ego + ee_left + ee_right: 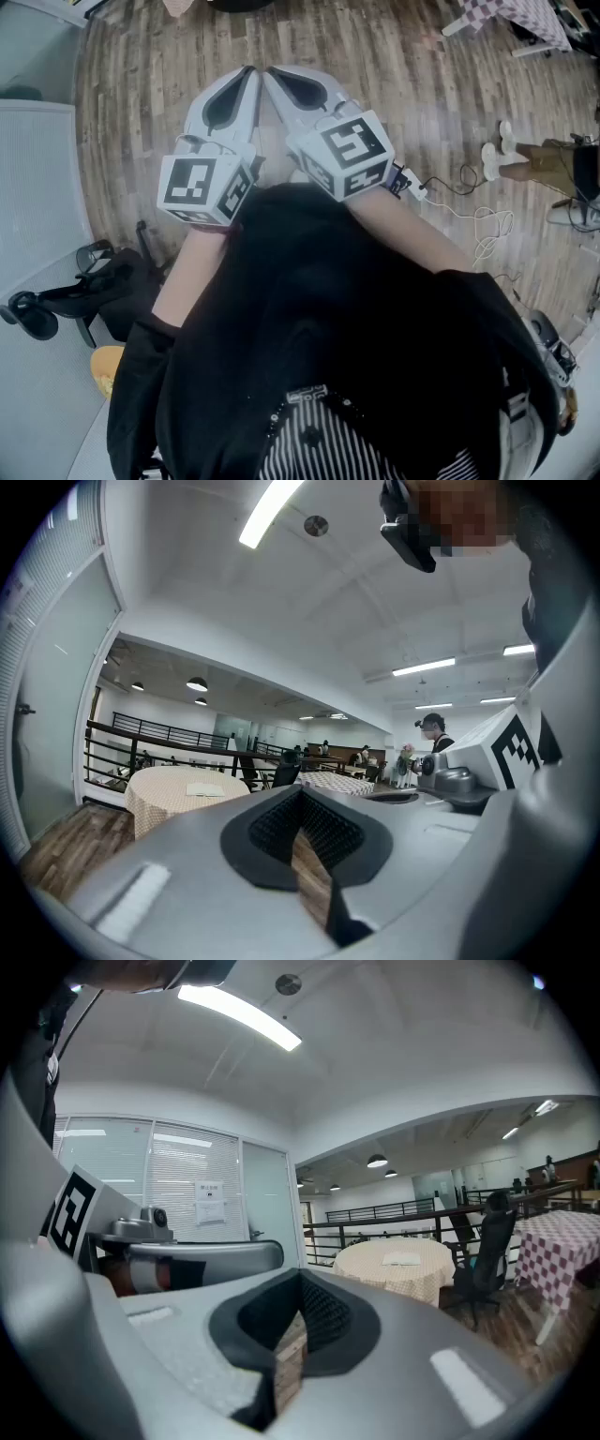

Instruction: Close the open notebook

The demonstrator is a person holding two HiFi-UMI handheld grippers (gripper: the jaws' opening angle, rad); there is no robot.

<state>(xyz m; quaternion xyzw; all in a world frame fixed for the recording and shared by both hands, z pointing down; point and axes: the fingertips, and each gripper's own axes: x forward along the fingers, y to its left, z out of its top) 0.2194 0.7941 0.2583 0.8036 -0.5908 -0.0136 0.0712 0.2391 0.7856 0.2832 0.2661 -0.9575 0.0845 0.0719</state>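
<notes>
The open notebook (204, 789) lies flat, a pale spread, on a distant round table (164, 808) covered with a checked cloth. The right gripper view shows the same notebook (403, 1260) on that table (375, 1274). It is far from both grippers. In the head view my left gripper (246, 75) and right gripper (272, 75) are held side by side in front of my chest, over wooden floor, their tips nearly touching. Both are shut and hold nothing. The left gripper (300, 794) and the right gripper (302, 1277) point roughly level across the room.
A black office chair (483, 1260) and a checked table (562, 1237) stand right of the round table. A railing (159, 735) runs behind it. Another person (433, 733) stands far right. Cables (473, 220) and a black stand (56, 300) lie on the floor.
</notes>
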